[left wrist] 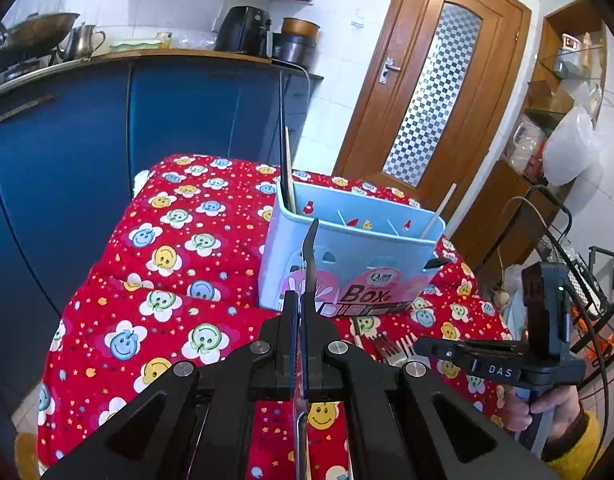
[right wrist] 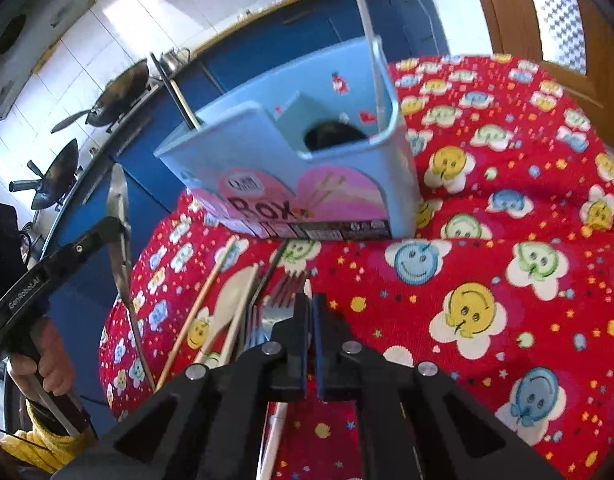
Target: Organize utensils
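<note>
In the left wrist view the left tool (left wrist: pixel 300 300) stands in the lower middle of the frame, pressed together and pinching one metal utensil (left wrist: pixel 309 256); its tip rises in front of the light blue utensil box (left wrist: pixel 347 264) at the centre. Whether it is a spoon or a knife I cannot tell. The box stands on the bench with the red smiley cloth (left wrist: pixel 147 280) and has several compartments. Three sticks show in it in this view: two at the left corner and one at the right.

In the right wrist view the right tool (right wrist: pixel 310 304) is at the lower middle, its fingers pressed together on one white handle (right wrist: pixel 276 432). Left of it lie one fork (right wrist: pixel 285 292), one pale spoon (right wrist: pixel 231 300) and about three chopsticks (right wrist: pixel 203 304).
</note>
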Motion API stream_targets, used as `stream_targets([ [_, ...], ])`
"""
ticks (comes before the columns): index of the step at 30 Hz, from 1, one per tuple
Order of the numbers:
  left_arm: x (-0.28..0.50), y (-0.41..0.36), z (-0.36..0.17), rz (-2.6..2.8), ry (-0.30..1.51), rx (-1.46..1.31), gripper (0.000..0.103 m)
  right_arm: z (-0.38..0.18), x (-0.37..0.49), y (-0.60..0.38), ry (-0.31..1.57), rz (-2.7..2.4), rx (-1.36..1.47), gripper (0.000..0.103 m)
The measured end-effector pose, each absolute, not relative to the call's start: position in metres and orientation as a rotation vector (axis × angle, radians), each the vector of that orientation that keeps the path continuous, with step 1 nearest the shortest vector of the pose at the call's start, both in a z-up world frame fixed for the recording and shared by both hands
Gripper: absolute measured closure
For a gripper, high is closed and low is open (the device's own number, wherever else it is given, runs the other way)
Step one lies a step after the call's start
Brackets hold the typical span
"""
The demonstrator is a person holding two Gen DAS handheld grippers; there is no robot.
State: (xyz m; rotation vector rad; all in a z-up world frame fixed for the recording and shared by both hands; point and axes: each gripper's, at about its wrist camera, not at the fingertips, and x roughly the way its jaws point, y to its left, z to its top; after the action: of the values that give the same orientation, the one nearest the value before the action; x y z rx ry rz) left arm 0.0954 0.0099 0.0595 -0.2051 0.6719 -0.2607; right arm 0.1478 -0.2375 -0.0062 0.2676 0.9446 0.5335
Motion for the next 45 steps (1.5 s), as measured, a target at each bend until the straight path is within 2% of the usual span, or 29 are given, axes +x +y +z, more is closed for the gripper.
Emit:
stream_targets([
  [17, 0.084, 0.016, 0.123, -0.266, 0.482, -0.24, 0.102, 0.089, 0.091, -0.232, 0.498, 0.316, 0.16, 0.1],
  [32, 0.107, 0.019, 0.214, -0.206, 0.242, -0.233, 0.102, 0.155, 0.107, -0.239, 0.319, 0.222, 0.151, 0.1],
  [37, 0.128, 0.015, 0.213, -0.197, 0.249, -0.234, 0.102, 0.172, 0.121, -0.234, 0.234, 0.156, 0.1, 0.1],
  [45, 0.167, 0.006, 0.169, -0.184, 0.316, -0.249, 0.102, 0.169, 0.159, -0.227, 0.129, 0.082, 0.085, 0.1],
])
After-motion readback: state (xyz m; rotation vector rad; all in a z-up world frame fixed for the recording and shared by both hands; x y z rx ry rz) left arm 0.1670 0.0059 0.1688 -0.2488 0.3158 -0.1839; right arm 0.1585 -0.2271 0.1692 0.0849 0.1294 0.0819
